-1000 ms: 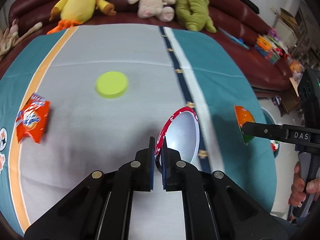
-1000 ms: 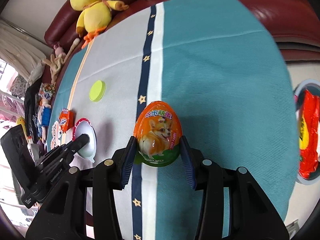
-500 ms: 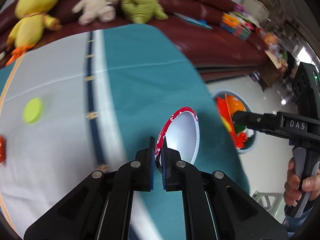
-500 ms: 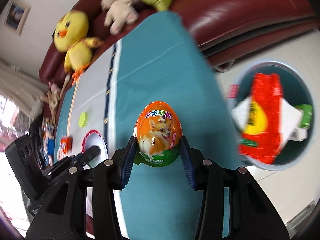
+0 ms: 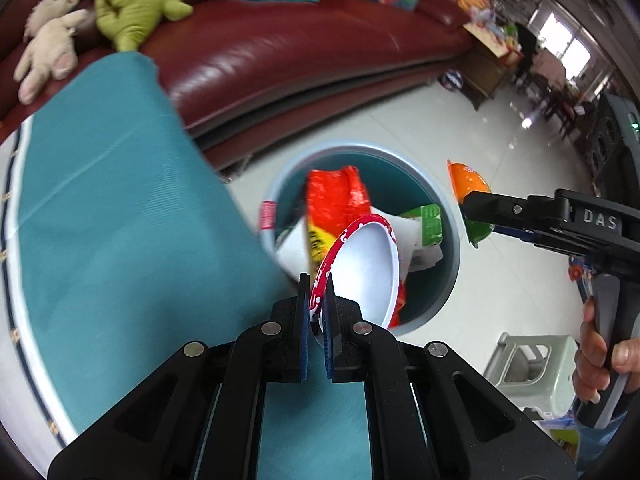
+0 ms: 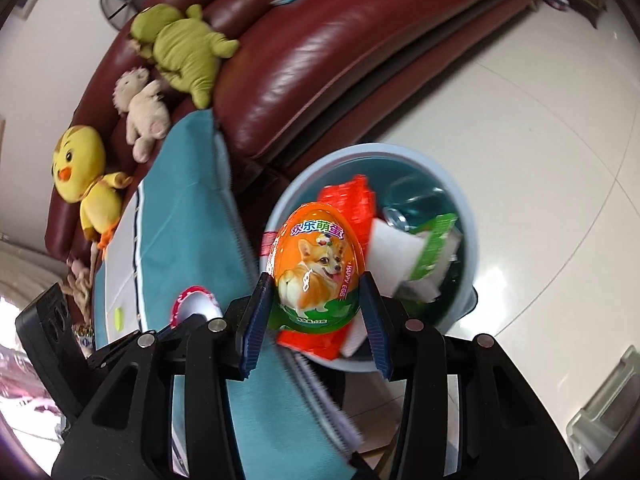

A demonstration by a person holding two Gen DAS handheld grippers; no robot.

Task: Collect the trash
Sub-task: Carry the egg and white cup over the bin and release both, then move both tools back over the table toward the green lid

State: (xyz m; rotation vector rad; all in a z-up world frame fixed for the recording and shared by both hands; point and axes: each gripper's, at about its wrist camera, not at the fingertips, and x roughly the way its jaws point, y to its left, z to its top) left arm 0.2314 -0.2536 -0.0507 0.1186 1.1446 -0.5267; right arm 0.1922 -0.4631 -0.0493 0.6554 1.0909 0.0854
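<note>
My left gripper [image 5: 316, 280] is shut on the red rim of a white paper bowl [image 5: 366, 266], which hangs over the near edge of a round pale blue trash bin [image 5: 448, 204] on the floor. My right gripper [image 6: 316, 280] is shut on an orange plastic egg [image 6: 316, 264] with a dog picture, above the same trash bin [image 6: 468, 216]. The egg [image 5: 468, 184] and right gripper [image 5: 472, 210] also show in the left wrist view, at the bin's right rim. In the bin lie a red wrapper [image 5: 336, 196], white paper and a green packet [image 6: 436, 248].
The teal tablecloth [image 5: 120, 240] ends just left of the bin. A dark red sofa [image 5: 300, 40] with a green plush [image 6: 184, 52], a white plush [image 6: 144, 112] and a yellow duck [image 6: 80, 176] runs behind. A pale green stool [image 5: 528, 364] stands on the tiled floor at right.
Both grippers have swung right, off the table, with the bowl and the egg still held. The bin has come from the picture's edge to right under them.
</note>
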